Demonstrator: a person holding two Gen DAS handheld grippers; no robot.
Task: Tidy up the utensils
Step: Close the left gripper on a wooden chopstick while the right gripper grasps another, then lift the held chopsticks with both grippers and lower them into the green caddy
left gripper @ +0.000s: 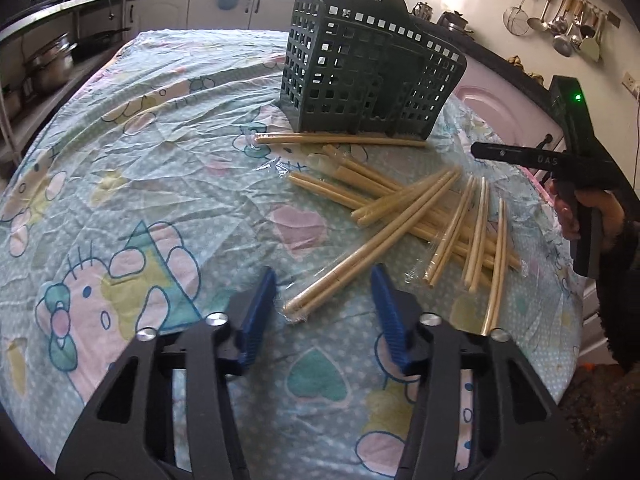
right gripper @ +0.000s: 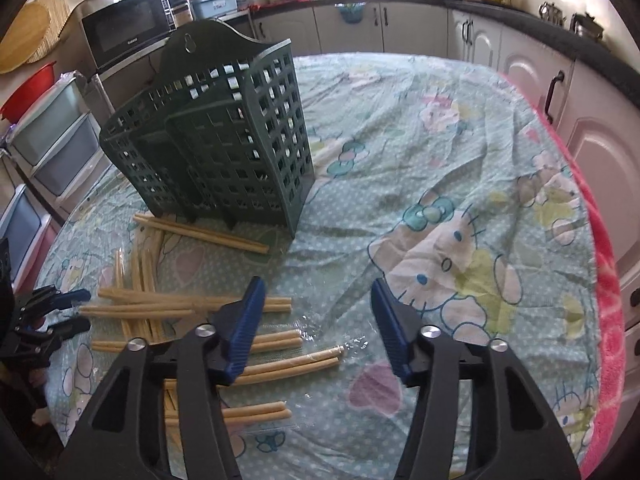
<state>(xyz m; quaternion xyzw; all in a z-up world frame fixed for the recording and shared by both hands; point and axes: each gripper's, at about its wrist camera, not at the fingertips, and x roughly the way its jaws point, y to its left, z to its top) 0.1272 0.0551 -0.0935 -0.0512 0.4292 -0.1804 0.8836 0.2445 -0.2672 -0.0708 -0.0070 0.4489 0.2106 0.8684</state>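
Observation:
A dark green lattice utensil holder [left gripper: 368, 68] stands upright on the table; it also shows in the right wrist view [right gripper: 216, 140]. Several pairs of pale wooden chopsticks in clear wrappers [left gripper: 404, 208] lie scattered in front of it, also seen in the right wrist view [right gripper: 192, 308]. My left gripper [left gripper: 324, 284] is open and empty, low over the cloth, with the near end of one wrapped pair [left gripper: 304, 304] between its blue fingers. My right gripper [right gripper: 318, 292] is open and empty, above the chopsticks' right edge. The right gripper's body shows in the left wrist view [left gripper: 568, 172].
The round table wears a cartoon-print cloth [left gripper: 140, 160]. Kitchen cabinets [right gripper: 520, 64] and counters ring the table. A microwave [right gripper: 124, 28] and plastic drawers [right gripper: 56, 136] stand behind the holder. Ladles hang on the wall [left gripper: 560, 20].

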